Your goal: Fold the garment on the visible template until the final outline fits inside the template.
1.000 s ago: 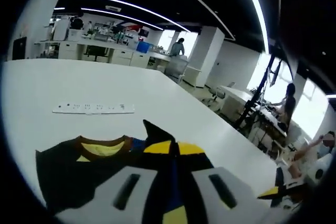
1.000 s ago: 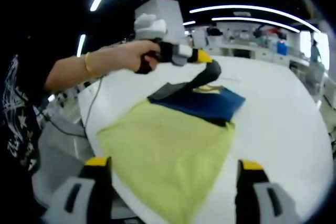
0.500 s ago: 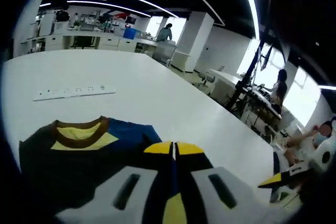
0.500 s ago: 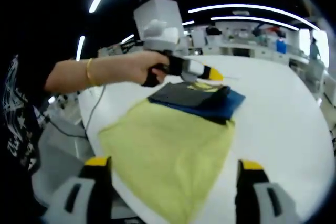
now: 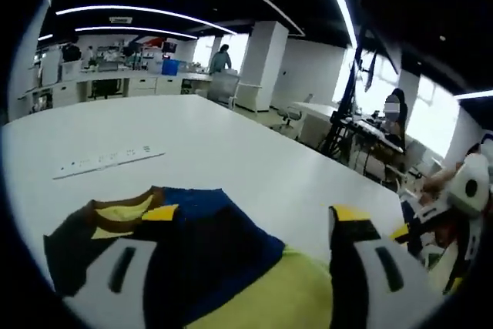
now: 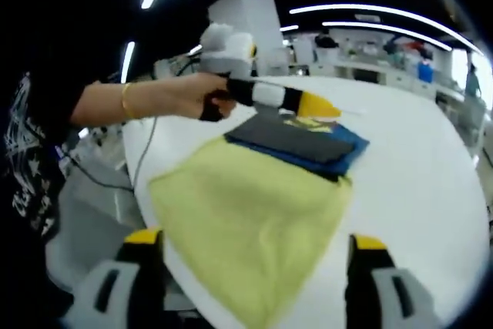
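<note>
The garment [image 6: 300, 142] lies folded on the white table [image 6: 416, 167], a dark grey layer over blue. It rests on the far end of a yellow cloth sheet [image 6: 246, 206]. In the left gripper view the garment [image 5: 208, 240] shows its brown collar [image 5: 115, 207] and yellow lining. My left gripper [image 5: 254, 213] stands open just above it, with nothing between its jaws. A hand holds that left gripper [image 6: 317, 105] over the garment's far edge. My right gripper [image 6: 256, 240] is open over the near end of the yellow sheet, holding nothing.
A white power strip [image 5: 108, 161] lies on the table beyond the garment. The table's edge [image 6: 142, 182] runs close along the yellow sheet, with the person's arm [image 6: 131, 102] over it. Desks and people stand far behind in the office.
My left gripper has opened and let go of the garment fold, which now lies flat. The left view has swung a little. The right gripper stays open in place.
</note>
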Demonstrator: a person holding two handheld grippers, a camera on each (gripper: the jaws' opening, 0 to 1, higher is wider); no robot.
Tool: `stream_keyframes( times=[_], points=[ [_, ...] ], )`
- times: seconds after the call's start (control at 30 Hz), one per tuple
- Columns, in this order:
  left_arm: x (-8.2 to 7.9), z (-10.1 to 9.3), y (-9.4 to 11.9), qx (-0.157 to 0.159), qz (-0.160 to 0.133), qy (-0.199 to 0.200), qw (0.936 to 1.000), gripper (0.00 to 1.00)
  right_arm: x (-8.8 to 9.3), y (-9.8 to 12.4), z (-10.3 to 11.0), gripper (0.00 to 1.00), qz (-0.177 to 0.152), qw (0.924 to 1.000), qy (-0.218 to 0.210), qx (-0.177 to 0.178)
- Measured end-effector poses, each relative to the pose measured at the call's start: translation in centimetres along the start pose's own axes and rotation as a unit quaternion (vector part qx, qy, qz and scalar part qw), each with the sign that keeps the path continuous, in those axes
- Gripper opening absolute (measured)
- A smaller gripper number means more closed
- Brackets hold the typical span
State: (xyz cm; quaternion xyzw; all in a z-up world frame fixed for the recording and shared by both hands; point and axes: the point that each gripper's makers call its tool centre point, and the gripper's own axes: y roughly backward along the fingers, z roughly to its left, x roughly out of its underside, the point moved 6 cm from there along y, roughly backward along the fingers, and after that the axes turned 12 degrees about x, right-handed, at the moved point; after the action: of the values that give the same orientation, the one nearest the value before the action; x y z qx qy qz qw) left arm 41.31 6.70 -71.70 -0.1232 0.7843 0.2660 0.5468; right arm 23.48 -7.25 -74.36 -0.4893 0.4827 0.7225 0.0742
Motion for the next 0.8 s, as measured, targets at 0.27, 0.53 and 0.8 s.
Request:
stream_keyframes(
  times=[0.27, 0.53, 0.8],
  points=[
    [0.3, 0.7, 4.2, -0.004, -0.001, -0.011, 0.9999, 0.99, -0.1, 0.0, 0.3, 0.99, 0.018, 0.9983, 0.045, -0.032],
    [0.9, 0.0, 9.2, 0.001, 0.005, -0.025, 0.9997, 0.99, 0.5, 0.0, 0.5, 0.99, 0.053, 0.9929, 0.088, -0.060],
    [2.6, -0.7, 13.4, -0.004, 0.015, -0.023, 0.9996, 0.99, 1.5, 0.1, 0.6, 0.92, 0.088, 0.9859, 0.120, -0.076]
  ],
)
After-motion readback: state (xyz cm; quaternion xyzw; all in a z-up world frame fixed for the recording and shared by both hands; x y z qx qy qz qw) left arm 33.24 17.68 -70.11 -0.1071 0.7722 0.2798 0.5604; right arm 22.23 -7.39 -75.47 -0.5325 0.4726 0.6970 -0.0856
